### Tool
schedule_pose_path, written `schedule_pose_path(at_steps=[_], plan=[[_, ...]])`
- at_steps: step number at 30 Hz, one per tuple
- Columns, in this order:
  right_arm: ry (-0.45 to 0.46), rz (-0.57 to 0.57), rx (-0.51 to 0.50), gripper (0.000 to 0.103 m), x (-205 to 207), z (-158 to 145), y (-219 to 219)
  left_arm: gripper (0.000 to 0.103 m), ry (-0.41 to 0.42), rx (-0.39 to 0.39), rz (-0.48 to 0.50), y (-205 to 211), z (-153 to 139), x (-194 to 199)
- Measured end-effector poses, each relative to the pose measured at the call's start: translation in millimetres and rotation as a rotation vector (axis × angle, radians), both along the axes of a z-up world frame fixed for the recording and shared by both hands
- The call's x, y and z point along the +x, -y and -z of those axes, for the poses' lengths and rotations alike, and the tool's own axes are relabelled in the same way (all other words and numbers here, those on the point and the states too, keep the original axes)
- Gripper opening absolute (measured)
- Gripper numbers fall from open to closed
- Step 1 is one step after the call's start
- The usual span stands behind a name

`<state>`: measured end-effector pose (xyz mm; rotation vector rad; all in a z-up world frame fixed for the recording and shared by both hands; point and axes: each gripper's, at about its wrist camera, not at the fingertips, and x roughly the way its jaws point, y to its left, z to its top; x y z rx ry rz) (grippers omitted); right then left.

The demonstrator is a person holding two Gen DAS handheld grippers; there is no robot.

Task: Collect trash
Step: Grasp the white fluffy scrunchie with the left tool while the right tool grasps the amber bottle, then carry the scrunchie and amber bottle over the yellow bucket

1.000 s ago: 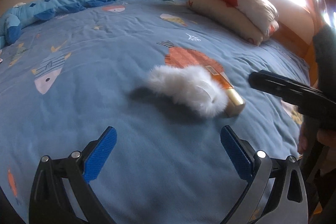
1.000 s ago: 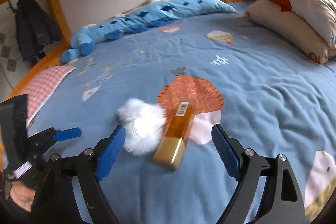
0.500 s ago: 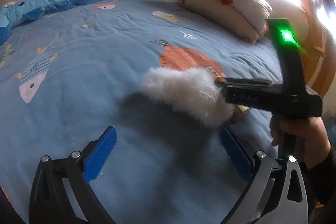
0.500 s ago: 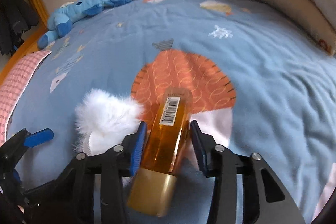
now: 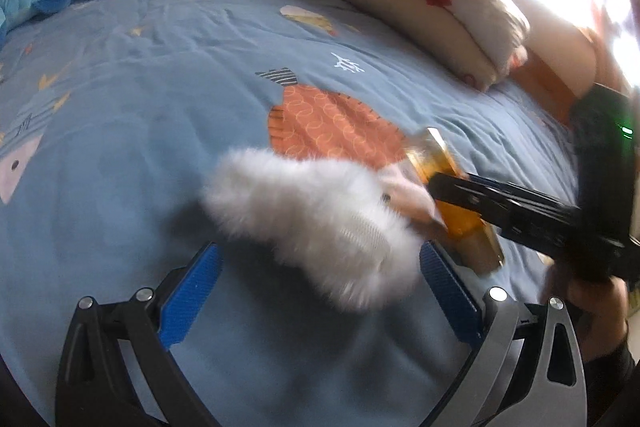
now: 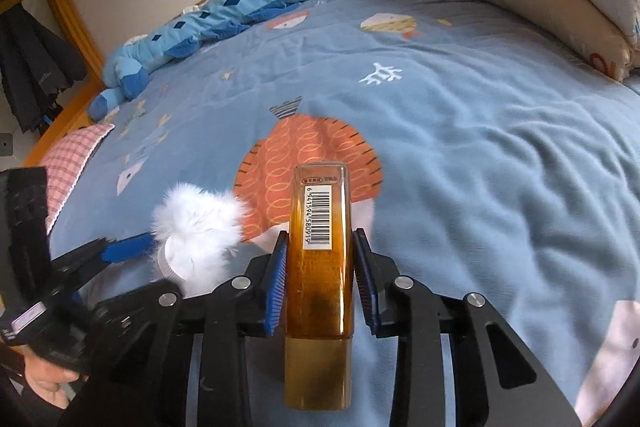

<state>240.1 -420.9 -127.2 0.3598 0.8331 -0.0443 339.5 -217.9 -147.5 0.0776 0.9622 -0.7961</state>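
Observation:
My right gripper is shut on an amber bottle with a gold cap and a barcode label; the bottle points away along the fingers and is lifted slightly off the blue bedspread. In the left wrist view the bottle shows held in the right gripper at right. A white fluffy item lies on the bed between my left gripper's open blue fingers; it also shows in the right wrist view, beside the left gripper.
Two cream pillows lie at the bed's far right. A blue plush toy stretches along the far side by the wall. A pink checked cloth lies at the left edge. The wooden bed frame rims the bed.
My right gripper closed on the amber bottle and raised it. My left gripper moved forward so the white fluffy item now sits between its open fingers.

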Motion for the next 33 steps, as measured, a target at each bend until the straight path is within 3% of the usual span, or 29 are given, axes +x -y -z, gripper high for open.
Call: schedule_pose_path(at_steps=[5, 7, 9, 12, 17, 23, 33], plan=[[0.006, -0.012, 0.017, 0.031, -6.5, 0.5, 6.0, 0.098, 0.049, 0.119, -0.037, 33.1, 10.3, 10.6], [0.005, -0.017, 0.034, 0.031, -9.2, 2.6, 6.9, 0.091, 0.056, 0.143, -0.037, 40.8, 15.1, 14.2], [0.003, -0.024, 0.044, 0.031, -12.1, 3.2, 7.2, 0.056, 0.062, 0.151, -0.022, 44.1, 16.7, 14.4], [0.014, -0.038, 0.044, 0.031, -17.9, 1.4, 6.2, 0.034, 0.075, 0.151, -0.019, 43.0, 15.8, 11.4], [0.056, -0.044, 0.064, 0.031, -33.7, -9.6, 5.7, 0.031, 0.082, 0.069, 0.015, 33.5, -1.2, -12.7], [0.141, -0.044, 0.044, 0.031, -75.5, -42.3, 3.3, 0.031, 0.132, 0.003, 0.089, 29.4, -42.8, -68.3], [0.262, 0.034, -0.005, 0.031, -212.5, -99.3, 15.5, 0.031, 0.169, -0.066, 0.238, 53.4, -85.4, -178.3]])
